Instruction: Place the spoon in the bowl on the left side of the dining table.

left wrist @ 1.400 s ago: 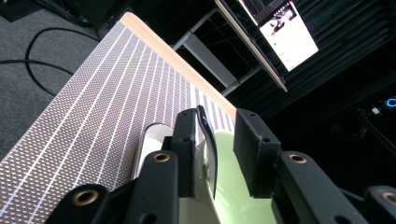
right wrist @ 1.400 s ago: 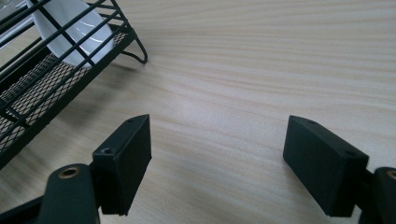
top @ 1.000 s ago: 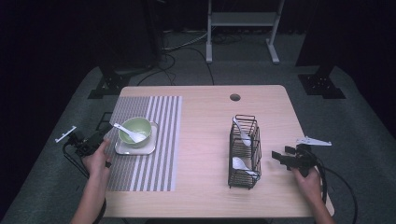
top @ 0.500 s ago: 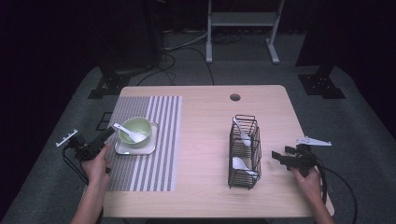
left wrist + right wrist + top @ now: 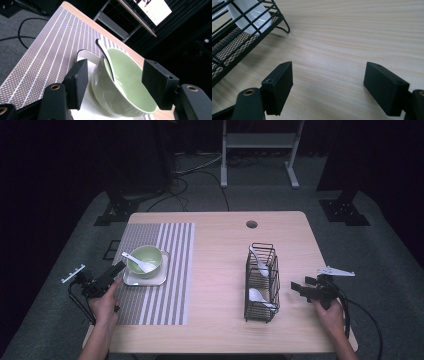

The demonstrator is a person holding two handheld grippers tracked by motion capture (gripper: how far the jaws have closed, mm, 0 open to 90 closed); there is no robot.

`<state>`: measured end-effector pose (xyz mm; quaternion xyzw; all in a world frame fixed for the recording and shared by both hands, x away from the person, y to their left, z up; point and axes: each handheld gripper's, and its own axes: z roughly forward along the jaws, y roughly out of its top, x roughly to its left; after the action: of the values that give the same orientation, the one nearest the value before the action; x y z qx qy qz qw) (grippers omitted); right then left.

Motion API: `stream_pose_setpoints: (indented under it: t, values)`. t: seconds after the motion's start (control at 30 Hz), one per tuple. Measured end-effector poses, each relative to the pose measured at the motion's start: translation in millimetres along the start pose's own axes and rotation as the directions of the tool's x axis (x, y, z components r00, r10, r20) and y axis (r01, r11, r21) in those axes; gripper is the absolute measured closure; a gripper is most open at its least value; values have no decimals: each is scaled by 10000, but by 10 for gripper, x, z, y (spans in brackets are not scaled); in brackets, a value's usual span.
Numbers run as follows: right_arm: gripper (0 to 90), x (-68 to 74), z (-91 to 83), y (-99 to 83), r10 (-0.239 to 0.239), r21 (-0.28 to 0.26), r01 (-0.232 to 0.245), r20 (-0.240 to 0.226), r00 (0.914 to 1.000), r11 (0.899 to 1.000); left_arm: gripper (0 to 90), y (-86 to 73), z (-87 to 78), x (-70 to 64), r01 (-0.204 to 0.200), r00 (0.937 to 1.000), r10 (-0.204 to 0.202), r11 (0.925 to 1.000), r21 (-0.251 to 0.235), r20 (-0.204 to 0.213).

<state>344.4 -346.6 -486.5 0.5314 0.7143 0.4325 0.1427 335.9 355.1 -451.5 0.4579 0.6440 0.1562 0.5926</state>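
Pale wooden worktop [image 5: 220,270] in a dark room. At centre left of the high view, pale green ceramic bowl [image 5: 145,258] on a white square plate [image 5: 145,278], white spoon [image 5: 139,262] inside. Left hand-held gripper [image 5: 116,270] just beside, jaws apart around the bowl. Right hand-held gripper [image 5: 298,286] at lower right, jaws apart, empty, near a black wire rack [image 5: 262,276].

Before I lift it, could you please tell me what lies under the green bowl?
The pale green ceramic bowl stands on a white square plate, which lies on the grey striped placemat. The plate's middle is hidden beneath the bowl.
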Motion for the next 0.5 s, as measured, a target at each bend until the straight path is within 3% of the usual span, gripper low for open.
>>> stream_pose_setpoints:
  t: [0.37,0.5]
  values:
    - [222,4,1,0,-58,-12,58,5,10000,10000,235,-93,-51,-73,-393,9992,392,9986,358,23]
    - [222,4,1,0,-79,-23,79,10,10000,10000,197,-111,-71,-131,-870,9962,868,9950,495,67]
